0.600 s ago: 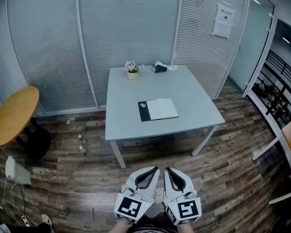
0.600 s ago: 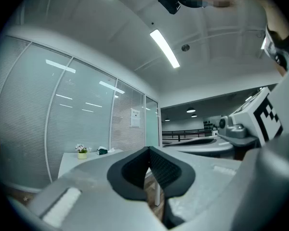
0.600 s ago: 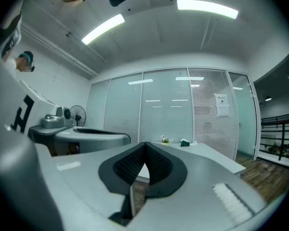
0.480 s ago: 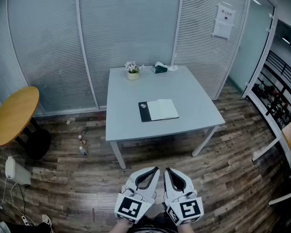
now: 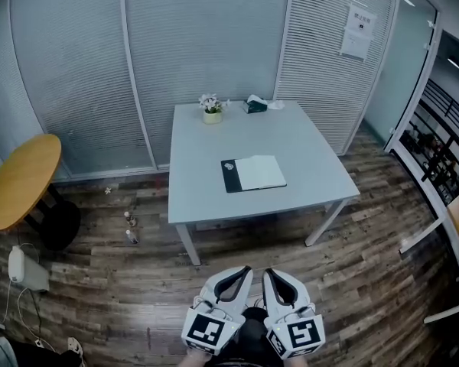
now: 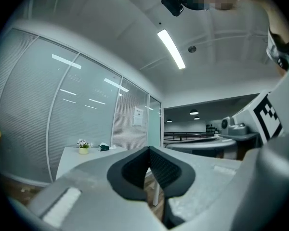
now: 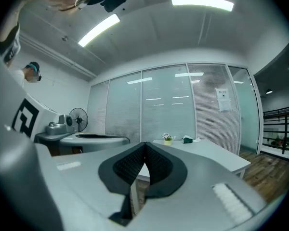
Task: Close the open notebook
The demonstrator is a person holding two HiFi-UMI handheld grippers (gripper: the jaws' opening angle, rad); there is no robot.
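An open notebook (image 5: pixel 254 173) lies on the pale grey table (image 5: pixel 306 151), a black cover flap at its left and white pages at its right. My left gripper (image 5: pixel 247 268) and right gripper (image 5: pixel 265 271) sit side by side at the bottom of the head view, well short of the table and above the wooden floor. Both are shut with nothing between the jaws. In the left gripper view the left gripper (image 6: pixel 149 149) points level toward the table (image 6: pixel 72 154). The right gripper (image 7: pixel 145 143) likewise faces the table (image 7: pixel 216 154). The notebook does not show in either gripper view.
A small flower pot (image 5: pixel 212 115) and a green tissue box (image 5: pixel 253 106) stand at the table's far edge. A round wooden table (image 5: pixel 21 178) is at the left, with small bottles (image 5: pixel 128 228) on the floor. Glass partitions with blinds stand behind.
The view has shifted slightly: the table and notebook sit a little further right and the grippers a little lower in the frame. Both grippers stay shut.
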